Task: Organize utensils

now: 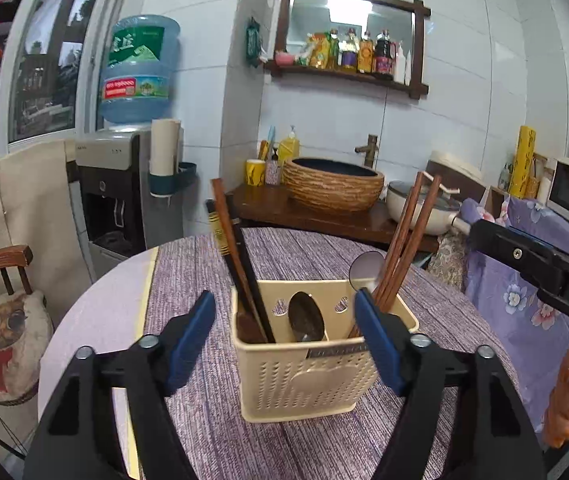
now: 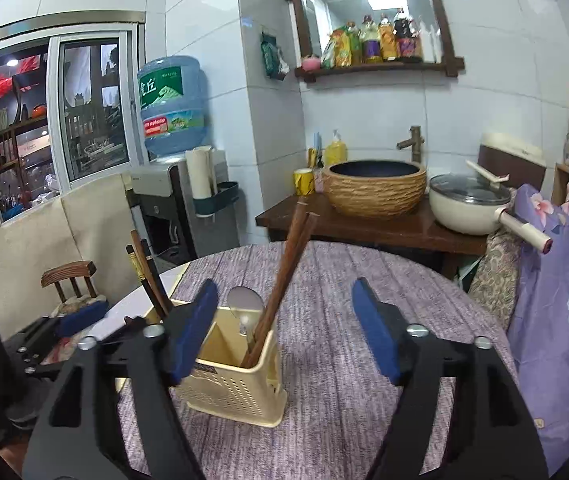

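Observation:
A cream perforated utensil holder (image 1: pixel 308 376) stands on the purple tablecloth. Dark chopsticks (image 1: pixel 240 264) lean in its left compartment. A metal spoon (image 1: pixel 305 316) sits in the middle one. Brown chopsticks (image 1: pixel 404 240) and a second spoon (image 1: pixel 365 266) are on the right. My left gripper (image 1: pixel 282 295) is open, with the holder just ahead between its blue pads (image 1: pixel 192 336), which do not press on it. My right gripper (image 2: pixel 283 283) is open and holds nothing. The holder (image 2: pixel 228 384) stands by its left finger, the brown chopsticks (image 2: pixel 284 264) rising in front.
The round table (image 1: pixel 96 312) ends close on the left. Beyond it are a wooden counter (image 2: pixel 364 228) with a woven basin (image 2: pixel 374 188) and a lidded pot (image 2: pixel 468 208). A water dispenser (image 1: pixel 124 184) and a small chair (image 1: pixel 4 264) stand left. Floral fabric (image 2: pixel 556 280) hangs right.

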{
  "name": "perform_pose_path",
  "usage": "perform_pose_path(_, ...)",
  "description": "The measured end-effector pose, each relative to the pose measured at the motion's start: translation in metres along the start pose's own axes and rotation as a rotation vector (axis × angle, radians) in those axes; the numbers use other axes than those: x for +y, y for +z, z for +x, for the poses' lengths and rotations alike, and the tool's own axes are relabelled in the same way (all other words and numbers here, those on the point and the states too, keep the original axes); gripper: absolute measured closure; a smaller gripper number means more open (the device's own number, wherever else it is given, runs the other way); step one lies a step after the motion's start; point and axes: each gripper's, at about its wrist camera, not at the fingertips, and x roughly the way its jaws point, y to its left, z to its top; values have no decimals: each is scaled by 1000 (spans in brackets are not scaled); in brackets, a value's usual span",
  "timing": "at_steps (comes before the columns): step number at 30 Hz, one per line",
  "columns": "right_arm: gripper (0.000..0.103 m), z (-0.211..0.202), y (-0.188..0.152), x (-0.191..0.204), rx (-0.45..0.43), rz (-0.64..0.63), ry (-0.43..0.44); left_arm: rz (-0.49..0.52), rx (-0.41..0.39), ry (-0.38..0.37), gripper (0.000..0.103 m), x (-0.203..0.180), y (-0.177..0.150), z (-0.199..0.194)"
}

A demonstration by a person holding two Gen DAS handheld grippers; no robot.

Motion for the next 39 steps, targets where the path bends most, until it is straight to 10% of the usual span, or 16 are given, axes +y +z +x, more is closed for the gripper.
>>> perform_pose_path(4,12,-21,-19,-6,-37,-17,-53,-40,-83,36,6,15,-20,-34)
perform_pose_path(26,6,-189,-250,49,-107,-119,-110,-57,-165,172,6,14,-205,-192)
perform_pose_path(39,6,-275,-283,79,-195,-176,-59,-81,-274,141,6,-3,-229,-243)
